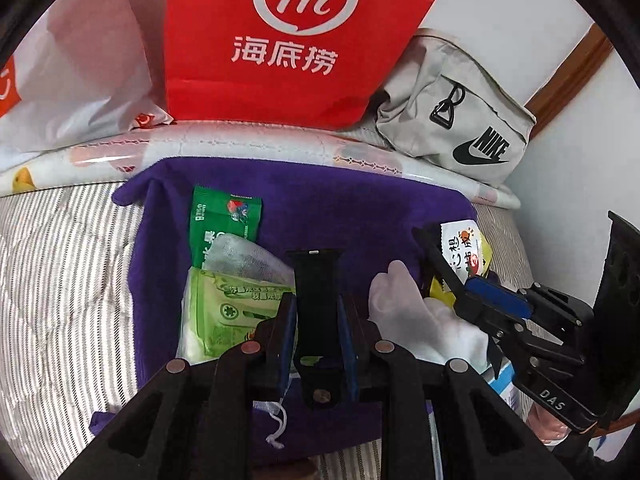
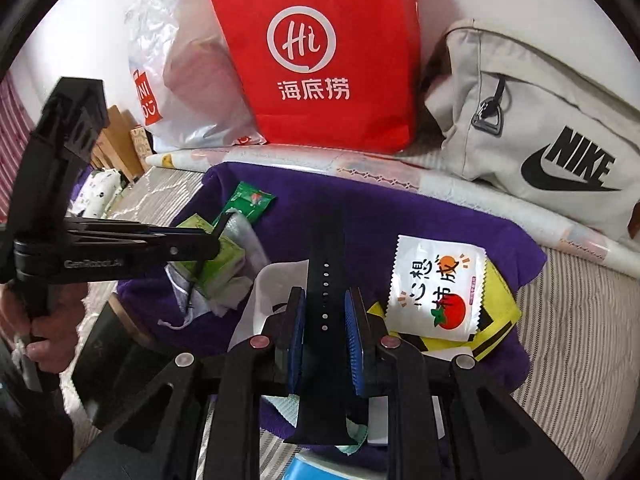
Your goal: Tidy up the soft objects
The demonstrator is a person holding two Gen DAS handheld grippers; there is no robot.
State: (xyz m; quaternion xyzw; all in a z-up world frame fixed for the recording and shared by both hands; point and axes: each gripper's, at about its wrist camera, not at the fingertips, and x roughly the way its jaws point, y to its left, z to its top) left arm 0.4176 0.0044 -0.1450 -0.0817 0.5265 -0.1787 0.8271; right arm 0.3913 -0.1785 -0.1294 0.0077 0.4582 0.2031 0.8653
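over the purple towel [image 1: 328,200] spread on the striped bedcover [image 1: 60,264], we held both grippers pointing steeply down. our left gripper [image 1: 316,316] had its blue-padded jaws nearly closed on a black watch strap [image 1: 316,280], the strap standing up between the pads with its buckle end toward the far edge of the towel. our right gripper [image 2: 325,320] gripped a second black watch strap [image 2: 326,264], the one with a row of small holes, the same way, jaws narrowed onto its sides.

on the towel, toward its left half, lay a green sachet [image 1: 226,220], and nearer us a pale green wipes packet [image 1: 236,308] with a translucent mesh pouch [image 1: 244,256] partly over it; a white drawstring [image 1: 278,428] trailed off the towel's near part. toward the towel's right half lay a white snack packet with a tomato print [image 2: 436,288], resting on a yellow and black packet [image 2: 496,312]. a white glove [image 1: 404,308] lay on the towel between the two grippers, by the left wrist view.

beyond the towel's far edge ran a rolled printed sheet [image 1: 248,144], and behind that stood a red haidilao bag [image 1: 296,40], with a white uniqlo plastic bag [image 2: 176,80] at its left and a beige nike pouch [image 2: 540,136] at its right. a hand [image 2: 36,332] held the left gripper's handle at the towel's left side.
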